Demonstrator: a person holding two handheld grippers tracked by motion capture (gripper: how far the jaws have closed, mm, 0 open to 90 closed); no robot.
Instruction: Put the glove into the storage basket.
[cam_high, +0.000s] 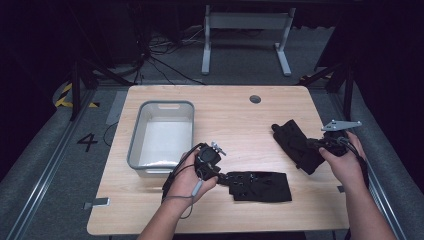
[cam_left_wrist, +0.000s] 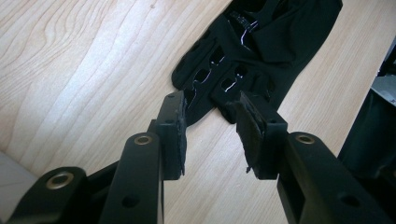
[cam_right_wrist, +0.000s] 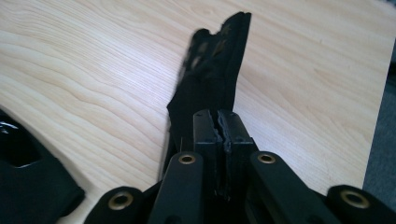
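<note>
Two black fingerless gloves are on the wooden table (cam_high: 225, 115). One glove (cam_high: 260, 186) (cam_left_wrist: 261, 42) lies flat near the front middle. My left gripper (cam_high: 226, 176) (cam_left_wrist: 210, 105) stands open at its left end, with a glove finger lying between the jaw tips and the pads off it. The other glove (cam_high: 295, 140) (cam_right_wrist: 210, 70) is at the right side. My right gripper (cam_high: 315, 146) (cam_right_wrist: 219, 116) is shut on its near edge, and the rest of the glove stretches away from the jaws above the tabletop.
A grey plastic tub (cam_high: 135, 145) stands at the left of the table, just behind my left hand. A round cable hole (cam_high: 255, 99) sits near the far edge. Bare wood lies between the two gloves and along the back.
</note>
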